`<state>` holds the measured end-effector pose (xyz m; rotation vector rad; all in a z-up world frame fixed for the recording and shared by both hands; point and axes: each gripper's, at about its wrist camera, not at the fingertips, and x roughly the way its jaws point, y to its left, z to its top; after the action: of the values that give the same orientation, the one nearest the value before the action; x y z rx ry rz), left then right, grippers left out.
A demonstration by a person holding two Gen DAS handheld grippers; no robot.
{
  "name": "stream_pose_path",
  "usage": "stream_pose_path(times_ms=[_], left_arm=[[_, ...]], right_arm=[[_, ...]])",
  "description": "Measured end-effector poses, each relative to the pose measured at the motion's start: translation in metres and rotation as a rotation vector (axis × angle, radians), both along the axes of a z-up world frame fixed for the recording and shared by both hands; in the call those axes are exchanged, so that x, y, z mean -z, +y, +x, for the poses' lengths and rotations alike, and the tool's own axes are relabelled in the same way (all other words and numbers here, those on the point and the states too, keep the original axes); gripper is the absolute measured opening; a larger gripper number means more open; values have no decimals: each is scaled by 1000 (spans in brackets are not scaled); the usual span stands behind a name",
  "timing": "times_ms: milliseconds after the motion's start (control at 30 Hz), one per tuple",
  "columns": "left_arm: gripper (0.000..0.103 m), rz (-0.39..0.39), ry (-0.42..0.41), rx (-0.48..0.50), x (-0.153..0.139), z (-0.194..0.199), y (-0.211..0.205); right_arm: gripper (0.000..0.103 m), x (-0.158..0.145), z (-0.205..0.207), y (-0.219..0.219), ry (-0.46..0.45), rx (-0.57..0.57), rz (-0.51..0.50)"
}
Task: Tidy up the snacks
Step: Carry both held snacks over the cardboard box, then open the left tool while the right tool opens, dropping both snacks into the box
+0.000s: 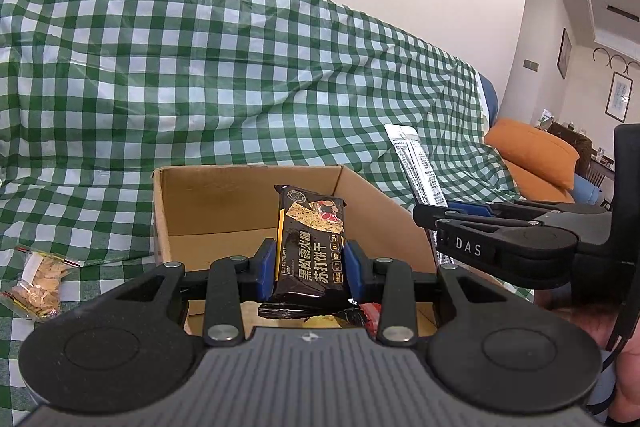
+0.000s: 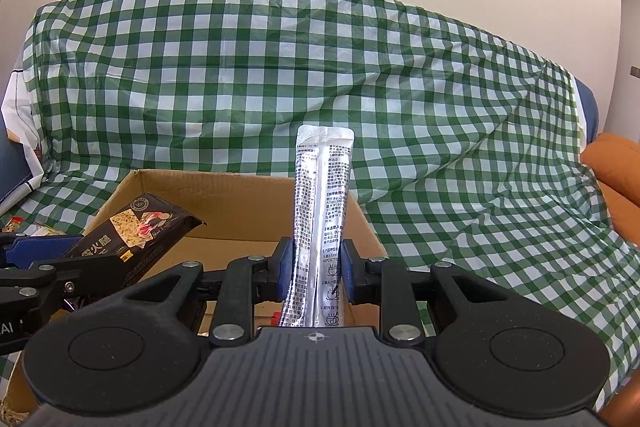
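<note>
Holding one snack in each tool above the open cardboard box (image 1: 192, 211).

My left tool (image 1: 310, 269) is clamped on a black cracker packet (image 1: 312, 247) with gold lettering and a cracker picture, standing upright over the box. My right tool (image 2: 316, 273) grips a tall silver stick sachet (image 2: 320, 211) covered in small black print. Beyond lies green checked cloth (image 2: 400, 87); a clear bag of snacks (image 1: 38, 285) rests left.

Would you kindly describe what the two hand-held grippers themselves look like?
Both match: the left hand-held gripper and right hand-held gripper have matte black linkage arms with silver rivets, round black discs either side, a ribbed grey body bearing a small crosshair mark, and blue finger pads. White "DAS" lettering marks the right one's side.
</note>
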<state>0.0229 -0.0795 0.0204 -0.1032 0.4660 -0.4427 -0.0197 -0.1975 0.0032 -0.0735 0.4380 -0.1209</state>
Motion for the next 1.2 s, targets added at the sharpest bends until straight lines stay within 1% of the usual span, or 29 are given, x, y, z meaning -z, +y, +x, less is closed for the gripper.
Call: stream_pose_path(times_ms=[1200], left_arm=[[40,-12,1,-15,-1,0,0]], right_arm=[[26,-2,0,4,-9,-10,-3]])
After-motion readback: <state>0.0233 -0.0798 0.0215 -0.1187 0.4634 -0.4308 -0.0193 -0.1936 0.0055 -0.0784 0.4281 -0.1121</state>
